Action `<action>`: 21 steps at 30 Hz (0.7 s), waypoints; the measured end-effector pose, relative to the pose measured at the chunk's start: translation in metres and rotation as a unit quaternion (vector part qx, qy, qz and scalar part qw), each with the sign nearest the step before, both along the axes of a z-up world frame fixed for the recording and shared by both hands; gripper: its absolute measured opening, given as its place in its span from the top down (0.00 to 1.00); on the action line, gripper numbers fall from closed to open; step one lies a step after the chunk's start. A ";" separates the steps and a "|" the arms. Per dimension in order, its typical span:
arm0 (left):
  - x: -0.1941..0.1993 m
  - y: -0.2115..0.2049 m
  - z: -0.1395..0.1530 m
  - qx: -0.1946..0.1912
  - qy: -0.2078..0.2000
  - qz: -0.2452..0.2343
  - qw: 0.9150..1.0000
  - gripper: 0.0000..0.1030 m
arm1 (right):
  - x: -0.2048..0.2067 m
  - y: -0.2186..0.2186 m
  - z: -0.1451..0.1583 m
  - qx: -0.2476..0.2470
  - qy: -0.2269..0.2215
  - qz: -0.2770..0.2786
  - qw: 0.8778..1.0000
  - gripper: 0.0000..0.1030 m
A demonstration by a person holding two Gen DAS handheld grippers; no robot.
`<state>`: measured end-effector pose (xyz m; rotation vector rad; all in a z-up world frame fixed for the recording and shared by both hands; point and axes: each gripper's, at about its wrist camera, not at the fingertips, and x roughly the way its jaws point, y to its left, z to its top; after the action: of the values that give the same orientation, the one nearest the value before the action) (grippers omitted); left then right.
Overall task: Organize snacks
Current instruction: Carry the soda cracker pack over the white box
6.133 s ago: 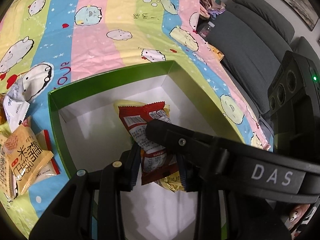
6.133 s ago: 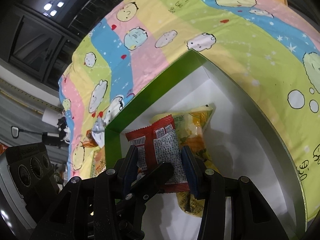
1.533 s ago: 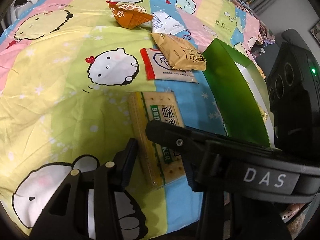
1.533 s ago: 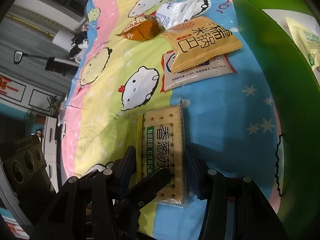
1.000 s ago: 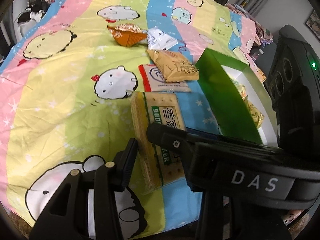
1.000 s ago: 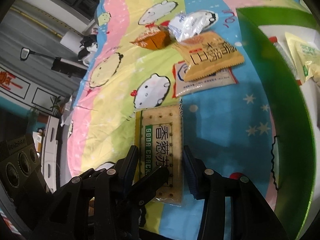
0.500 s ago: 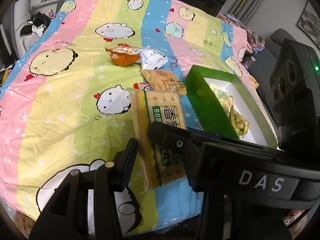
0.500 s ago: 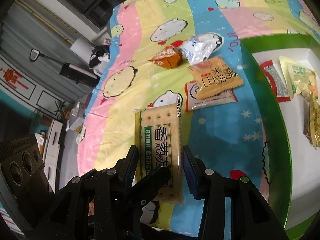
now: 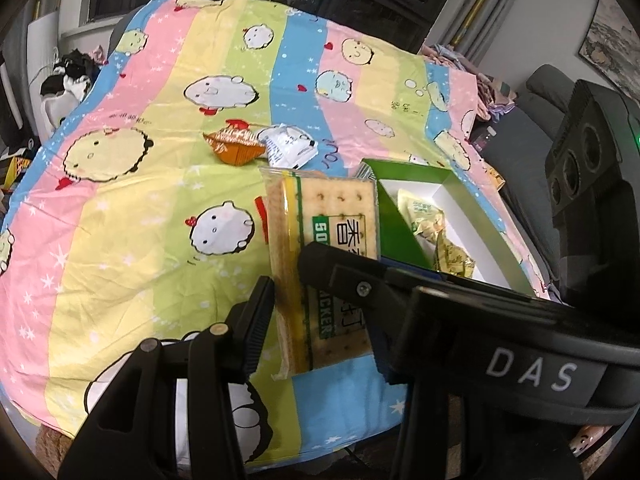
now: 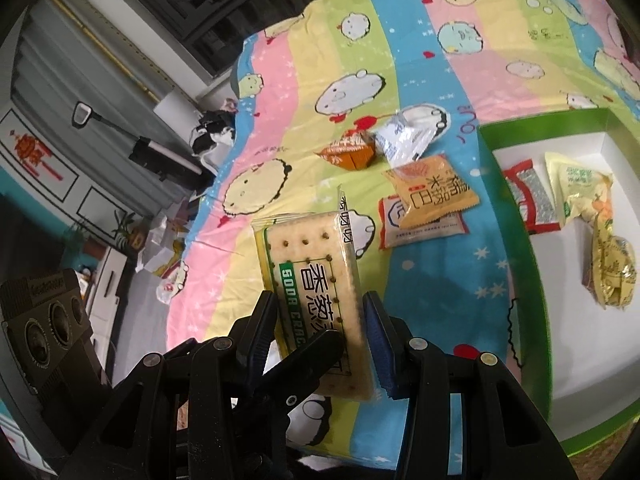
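Observation:
A soda cracker pack (image 9: pixel 328 236), clear wrap with a green label, hangs in the air above the striped cartoon bedsheet (image 9: pixel 132 220). My left gripper (image 9: pixel 320 332) is shut on its lower end. My right gripper (image 10: pixel 320 340) is shut on the same cracker pack (image 10: pixel 312 264), and each gripper's black arm crosses the other's view. To the right lies the green box (image 10: pixel 532 280) with a white inside, holding a red packet (image 10: pixel 528 200), a yellow-green packet (image 10: pixel 580 184) and a gold packet (image 10: pixel 612 268).
Loose snacks lie on the sheet beyond the pack: an orange packet (image 10: pixel 432 188) on a red-and-white packet (image 10: pixel 424 228), an orange folded packet (image 10: pixel 352 152) and a white packet (image 10: pixel 404 140). A grey sofa (image 9: pixel 536 128) stands right of the bed; clutter covers the floor (image 10: pixel 160 256) at the left.
Both grippers have risen with the cracker pack, which lay on the sheet before. The sheet and the box now look farther off, and more of the room shows.

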<state>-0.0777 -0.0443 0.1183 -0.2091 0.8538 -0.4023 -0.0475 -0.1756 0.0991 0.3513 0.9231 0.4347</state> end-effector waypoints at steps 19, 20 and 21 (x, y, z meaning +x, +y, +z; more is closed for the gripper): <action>0.000 -0.018 0.017 0.014 -0.030 -0.019 0.999 0.59 | -0.007 -0.023 0.015 0.021 -0.025 -0.027 0.999 0.54; 0.000 -0.020 0.018 0.014 -0.032 -0.022 0.999 0.59 | -0.008 -0.025 0.016 0.022 -0.027 -0.030 0.999 0.54; 0.000 -0.021 0.020 0.014 -0.034 -0.024 0.999 0.59 | -0.009 -0.028 0.017 0.024 -0.028 -0.034 0.999 0.54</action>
<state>-0.0781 -0.0657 0.1378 -0.1486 0.7985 -0.4407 -0.0567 -0.2033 0.1163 0.4106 0.8440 0.4016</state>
